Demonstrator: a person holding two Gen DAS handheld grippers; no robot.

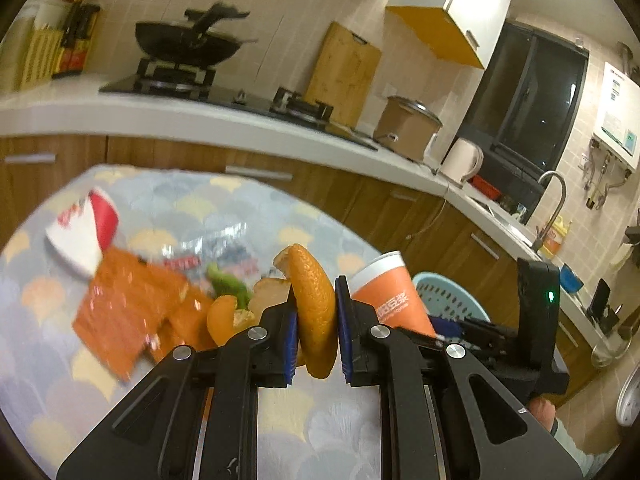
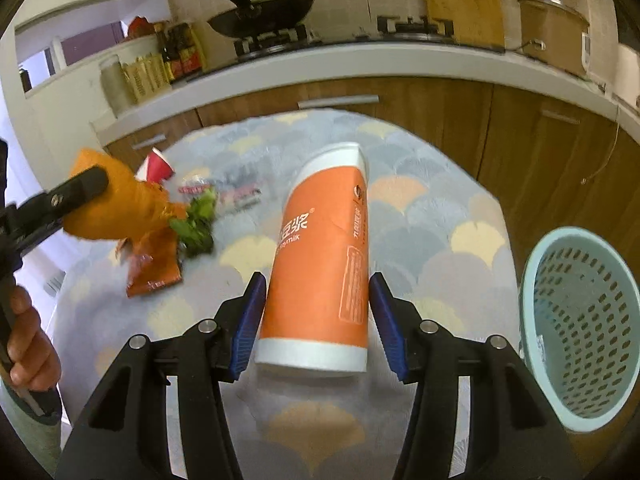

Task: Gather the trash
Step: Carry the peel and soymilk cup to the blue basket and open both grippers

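Note:
My left gripper is shut on a curved piece of orange peel, held up above the table. The right wrist view shows that peel at the left, in the left gripper. An orange and white paper cup sits between the blue pads of my right gripper, base towards the camera; the pads press its sides. In the left wrist view the same cup is tilted, rim up, just in front of a pale blue perforated basket. That basket stands at the right edge of the table.
On the scallop-patterned tablecloth lie an orange snack wrapper, a crushed red and white cup, green leaves, more peel and a clear wrapper. Wooden cabinets and a counter with a stove and wok run behind.

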